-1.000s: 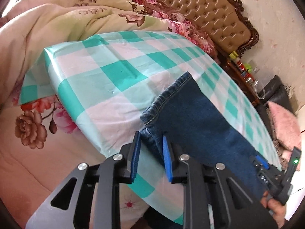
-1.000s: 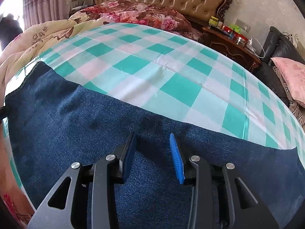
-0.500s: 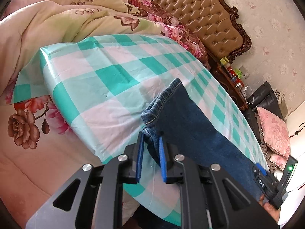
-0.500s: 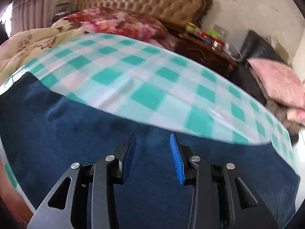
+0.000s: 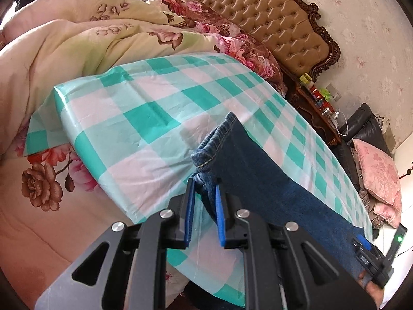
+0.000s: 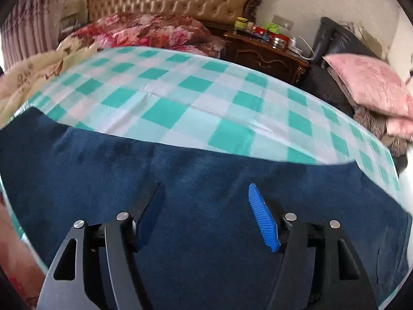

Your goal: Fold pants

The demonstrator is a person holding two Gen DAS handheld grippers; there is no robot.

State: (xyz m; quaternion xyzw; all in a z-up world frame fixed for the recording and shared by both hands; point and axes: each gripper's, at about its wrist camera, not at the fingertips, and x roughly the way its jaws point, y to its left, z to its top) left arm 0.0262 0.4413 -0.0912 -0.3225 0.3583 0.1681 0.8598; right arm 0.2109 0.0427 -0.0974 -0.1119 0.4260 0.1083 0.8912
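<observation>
Your left gripper (image 5: pixel 204 193) comes in low from the near edge of the bed, tilted up toward the headboard (image 5: pixel 260 18), and its blue pads (image 5: pixel 219 214) pinch a bunched fold of denim at the hemmed end of the pants (image 5: pixel 258 180). That hem stands raised off the checked sheet (image 5: pixel 144 113), which lies over the floral quilt (image 5: pixel 77 41) — the rest of the leg runs back along the sheet's near edge toward your other gripper.

Your right gripper (image 6: pixel 206 193) is held level over the wide flat stretch of the pants (image 6: pixel 206 232), pointing across the bed at the nightstand (image 6: pixel 265 51). Its jaws are spread wide with only denim showing below the gap — whether the tips touch the cloth can't be told.
</observation>
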